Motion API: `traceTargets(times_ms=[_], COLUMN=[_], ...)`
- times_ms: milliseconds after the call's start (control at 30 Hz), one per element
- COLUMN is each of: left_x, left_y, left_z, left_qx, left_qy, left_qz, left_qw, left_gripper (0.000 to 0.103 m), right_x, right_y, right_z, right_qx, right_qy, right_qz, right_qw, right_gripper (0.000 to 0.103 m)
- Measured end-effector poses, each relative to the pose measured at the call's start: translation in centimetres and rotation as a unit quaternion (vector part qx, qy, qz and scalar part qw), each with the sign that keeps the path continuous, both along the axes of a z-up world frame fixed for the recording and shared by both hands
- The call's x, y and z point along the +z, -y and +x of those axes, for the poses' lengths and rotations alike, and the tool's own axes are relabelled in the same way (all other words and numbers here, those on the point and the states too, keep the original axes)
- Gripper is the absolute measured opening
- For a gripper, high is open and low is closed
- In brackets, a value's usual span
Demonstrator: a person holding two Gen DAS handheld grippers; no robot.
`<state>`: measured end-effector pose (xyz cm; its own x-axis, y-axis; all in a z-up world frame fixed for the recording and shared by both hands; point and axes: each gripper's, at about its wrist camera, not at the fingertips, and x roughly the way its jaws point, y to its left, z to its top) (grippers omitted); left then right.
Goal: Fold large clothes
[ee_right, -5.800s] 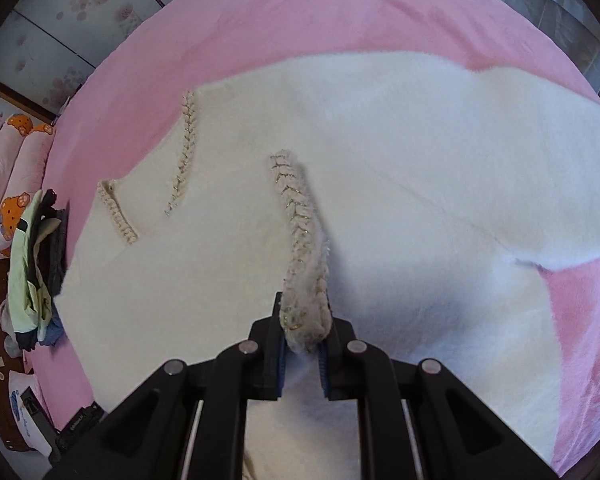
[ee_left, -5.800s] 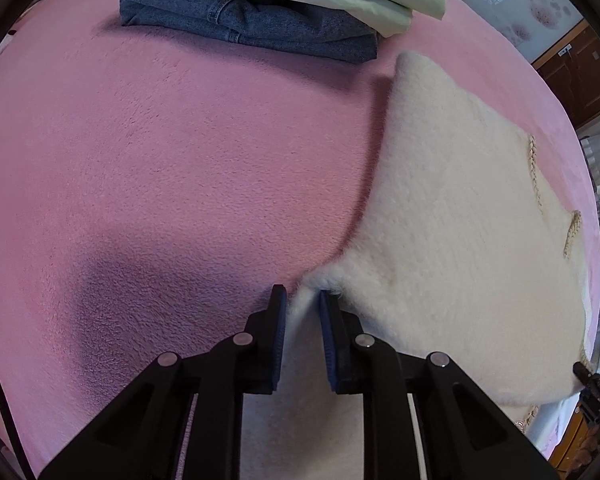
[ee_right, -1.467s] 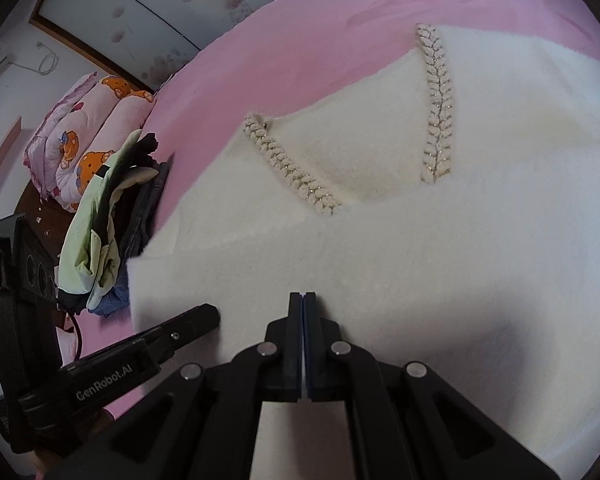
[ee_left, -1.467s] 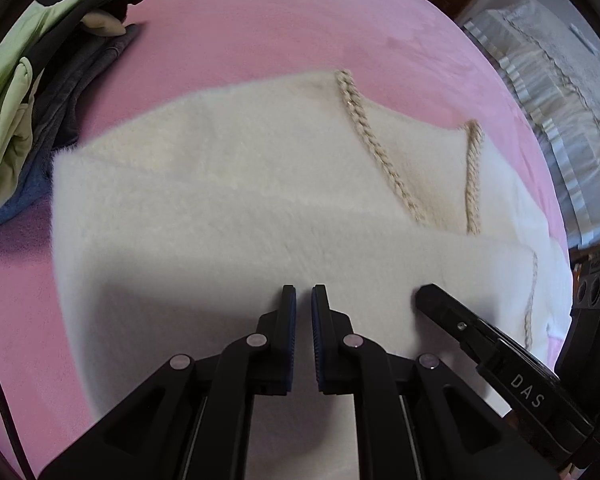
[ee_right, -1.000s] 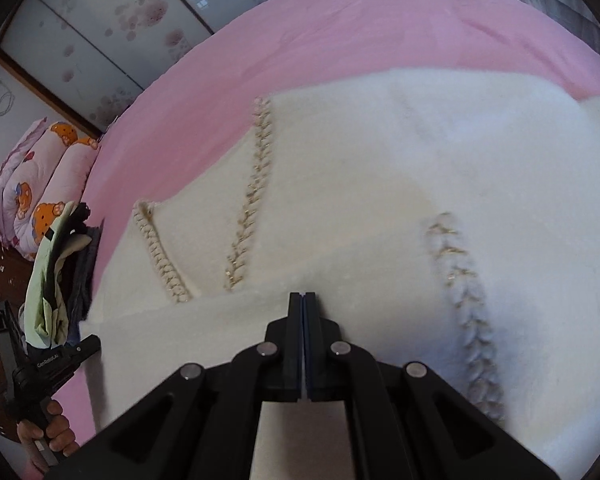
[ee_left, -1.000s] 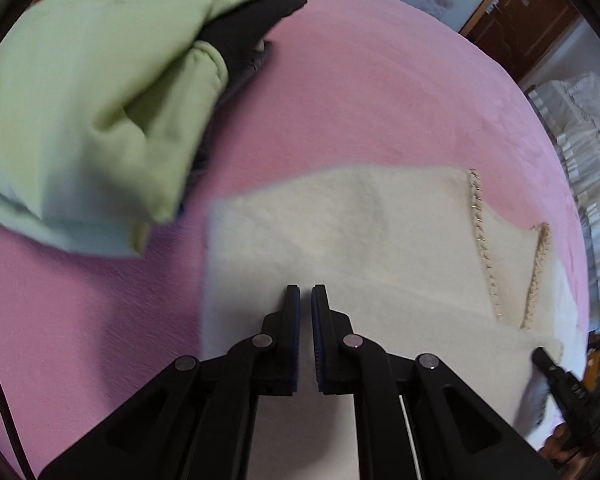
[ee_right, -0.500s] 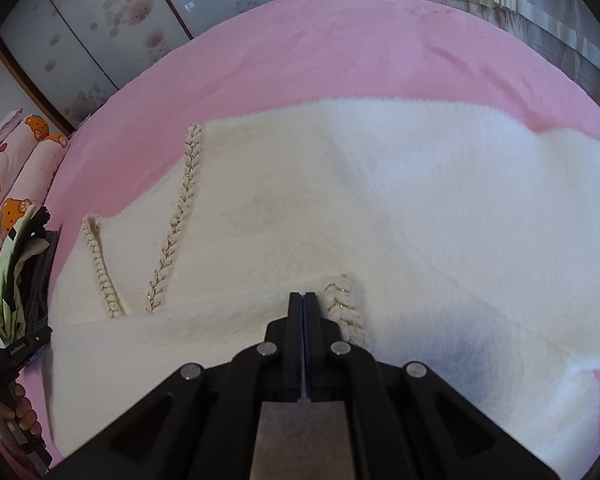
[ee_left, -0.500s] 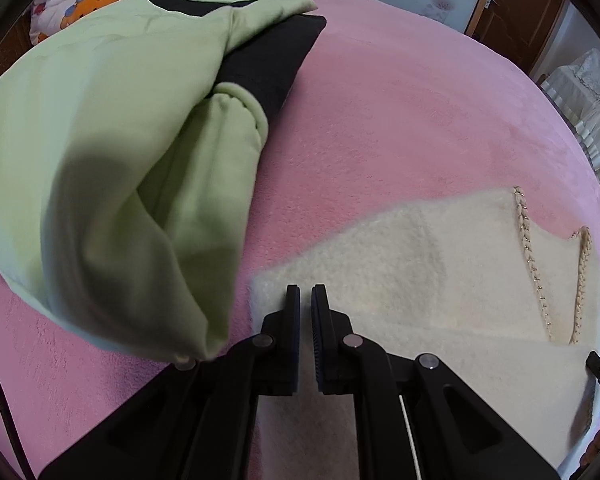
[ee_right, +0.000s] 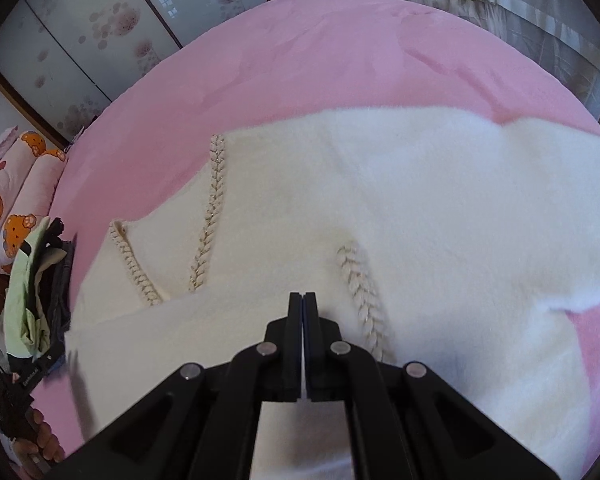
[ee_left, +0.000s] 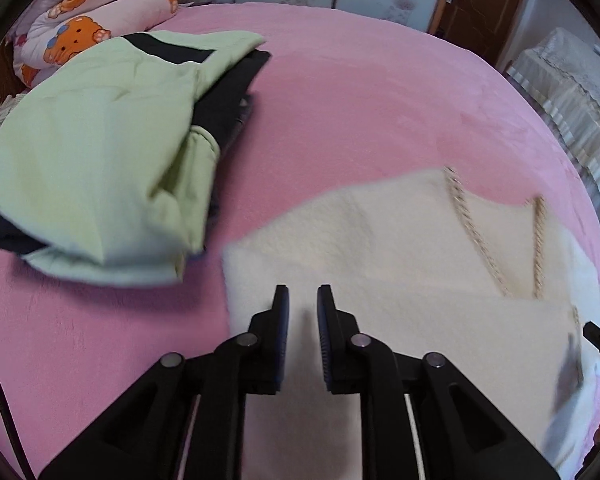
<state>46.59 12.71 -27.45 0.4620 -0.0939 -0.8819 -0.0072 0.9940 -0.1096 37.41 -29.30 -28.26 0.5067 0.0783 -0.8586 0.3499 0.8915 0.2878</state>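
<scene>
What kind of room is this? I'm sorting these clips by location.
Most likely a bedroom: a wide bed under a fuzzy pink blanket, rolled pink bear-print quilts at its far end, and floral frosted sliding doors behind, probably a wardrobe. A fluffy cream sweater lies spread on the blanket.

both wrist views look steeply down, close – sharing the cream garment [ee_left: 400,248].

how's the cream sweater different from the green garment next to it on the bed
The cream sweater is fluffy with braided trim and lies spread flat on the pink blanket; the green garment is smooth, without such trim, and sits bunched on top of a pile of dark clothes. The left gripper, its jaws opening with nothing pinched between them, is over the sweater, not the green garment. Both are pale and rest on the same bed.
</scene>
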Motion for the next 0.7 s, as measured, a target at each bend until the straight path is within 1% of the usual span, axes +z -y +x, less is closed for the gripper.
traceTargets(times_ms=[67,100,133,233,333,400,467,500,533,567,600,667,700], left_x=[0.5,0.8,0.8,1.1,1.1,1.2,1.9,2.1,2.4,2.4,3.4,3.9,4.3], left_y=[1.0,0.6,1.1,1.9,2.8,2.6,3.0,3.7,4.0,5.0,3.9,4.9,5.5], left_z=[-2.0,-3.5,-4.3,-7.7,-10.7,-13.8,-16.9,-18.2,-19.1,-19.9,-22.1,-24.4,-25.3], left_qx=[-0.016,-0.019,-0.022,-0.028,-0.031,-0.035,-0.051,-0.059,-0.066,-0.073,-0.076,-0.083,-0.083], left_qy=[-0.009,-0.015,-0.020,-0.041,-0.055,-0.057,-0.058,-0.059,-0.061,-0.067,-0.074,-0.089,-0.097], left_qz=[-0.001,0.000,0.000,-0.002,-0.001,-0.005,-0.007,-0.006,-0.004,-0.001,0.003,0.016,0.025], left_qw=[0.9998,0.9997,0.9996,0.9988,0.9980,0.9977,0.9970,0.9965,0.9959,0.9951,0.9944,0.9925,0.9915], left_gripper=[0.019,0.022,0.023,0.027,0.035,0.049,0.057,0.060,0.061,0.063,0.064,0.064,0.067], right_x=[0.6,0.7,0.6,-0.2,-0.9,-1.2,-1.3,-1.3,-1.4,-1.4,-1.5,-1.8,-1.9], right_y=[-0.6,-1.1,-1.5,-2.6,-3.9,-4.7,-5.2,-5.3,-5.3,-5.3,-5.2,-4.4,-3.9], right_z=[-2.2,-3.4,-4.7,-8.9,-12.2,-14.0,-16.0,-16.9,-17.6,-18.3,-18.9,-20.0,-20.5], right_qx=[-0.013,-0.019,-0.026,-0.046,-0.051,-0.047,-0.040,-0.035,-0.030,-0.022,-0.016,-0.003,0.001], right_qy=[-0.001,-0.003,-0.008,-0.028,-0.048,-0.061,-0.068,-0.071,-0.072,-0.073,-0.075,-0.089,-0.095], right_qz=[0.024,0.034,0.045,0.071,0.083,0.087,0.082,0.078,0.076,0.076,0.081,0.102,0.112], right_qw=[1.000,0.999,0.999,0.996,0.994,0.993,0.994,0.994,0.994,0.994,0.994,0.991,0.989], right_gripper=[0.000,0.000,0.001,0.001,0.001,0.001,0.003,0.009,0.014,0.028,0.040,0.046,0.048])
